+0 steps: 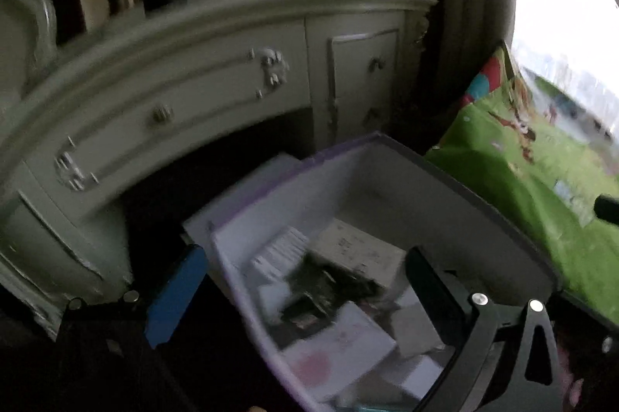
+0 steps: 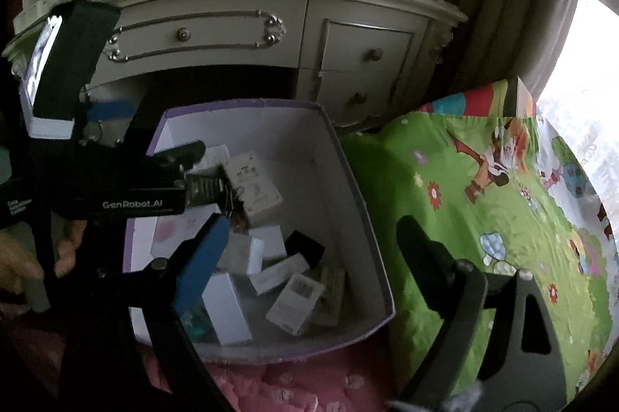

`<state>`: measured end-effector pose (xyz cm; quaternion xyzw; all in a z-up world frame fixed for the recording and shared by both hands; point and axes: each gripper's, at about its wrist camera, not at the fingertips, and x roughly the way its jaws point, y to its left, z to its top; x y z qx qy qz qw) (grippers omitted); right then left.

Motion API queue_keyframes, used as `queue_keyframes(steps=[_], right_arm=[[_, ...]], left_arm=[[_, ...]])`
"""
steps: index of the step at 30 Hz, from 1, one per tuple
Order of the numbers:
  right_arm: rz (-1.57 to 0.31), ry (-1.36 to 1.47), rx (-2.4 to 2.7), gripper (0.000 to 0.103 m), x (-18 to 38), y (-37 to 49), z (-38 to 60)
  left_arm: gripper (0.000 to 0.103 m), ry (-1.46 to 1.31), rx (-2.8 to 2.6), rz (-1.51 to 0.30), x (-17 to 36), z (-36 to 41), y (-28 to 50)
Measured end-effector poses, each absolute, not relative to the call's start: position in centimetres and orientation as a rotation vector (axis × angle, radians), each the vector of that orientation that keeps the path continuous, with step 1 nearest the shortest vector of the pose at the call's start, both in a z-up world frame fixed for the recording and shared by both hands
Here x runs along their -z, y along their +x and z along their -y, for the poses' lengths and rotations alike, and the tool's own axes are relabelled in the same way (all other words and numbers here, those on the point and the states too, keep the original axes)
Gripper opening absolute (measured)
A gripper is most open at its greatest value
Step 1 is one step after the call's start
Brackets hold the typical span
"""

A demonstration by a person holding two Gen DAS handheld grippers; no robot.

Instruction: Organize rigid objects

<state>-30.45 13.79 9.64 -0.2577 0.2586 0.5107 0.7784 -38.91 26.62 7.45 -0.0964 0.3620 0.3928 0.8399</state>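
A white, purple-trimmed box (image 2: 348, 180) sits open on the pink bedding (image 2: 294, 385), serving as the collecting bin: small rigid cartons (image 2: 255, 191) already lie jumbled across its floor, so the sorting appears well under way. The left gripper (image 1: 305, 280) hangs over the box's left rim, its fingers spread wide with nothing between them; motion blur hides finer detail. In the right wrist view that same device reaches in from the left, its jaws parted above a dark patterned item (image 2: 203, 189) lying against the cartons; whether they touch it cannot be told. The right gripper (image 2: 313, 249) is poised above the near half of the box, blue pad (image 2: 201, 265) and black finger (image 2: 421, 257) well apart and empty. Open room lies mainly at the box's far right corner, where the floor is bare. The green cartoon-print cover (image 2: 483, 203) touches the right wall, and the cream dresser (image 2: 240, 25) stands just behind, limiting approach from those sides.
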Motion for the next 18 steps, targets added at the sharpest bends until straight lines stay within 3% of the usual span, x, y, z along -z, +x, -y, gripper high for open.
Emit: queue_keyframes(steps=[5,18], right_arm=[[-0.578,-0.565,-1.087,0.09,-9.1,-30.6,-13.1],[-0.59,-0.654,-1.089,0.09,-7.3,-31.7,-13.7]], left_arm=[[0.103,-0.054,-0.869,-0.75,-8.6,-24.5,-38.8],[0.103,-0.228,-0.8,-0.885,-6.2,-25.9,-38.4]])
